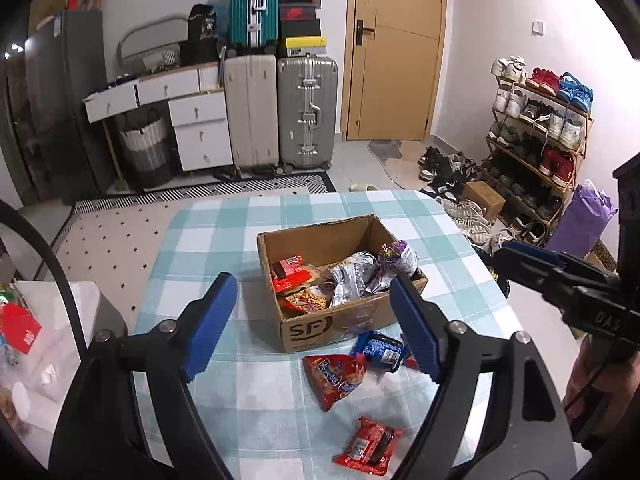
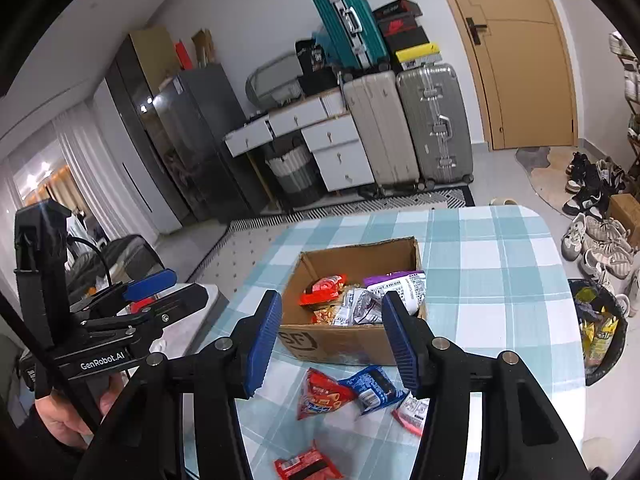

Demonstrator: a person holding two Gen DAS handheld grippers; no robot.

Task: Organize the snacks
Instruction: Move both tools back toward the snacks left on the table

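An open cardboard box [image 1: 320, 238] stands on the checked tablecloth, holding several snack packets in red, silver and purple. In front of it lie a red-orange chip bag [image 1: 338, 376], a blue packet [image 1: 380, 350] and a red packet [image 1: 368, 446]. My left gripper [image 1: 314, 328] hangs above the box's near side, open and empty. From the right wrist, the box [image 2: 360, 260], chip bag [image 2: 320, 398], blue packet [image 2: 372, 388], a red-and-white packet [image 2: 412, 410] and the red packet [image 2: 306, 466] show. My right gripper [image 2: 332, 342] is open and empty above them.
The table [image 1: 224, 240] has rounded far corners. A dark bin [image 2: 600, 332] full of wrappers stands on the floor to its right, with shoes and a shoe rack [image 1: 540, 132] beyond. A low white stand [image 1: 52, 340] with odds and ends sits to the left. Suitcases [image 1: 280, 112] line the far wall.
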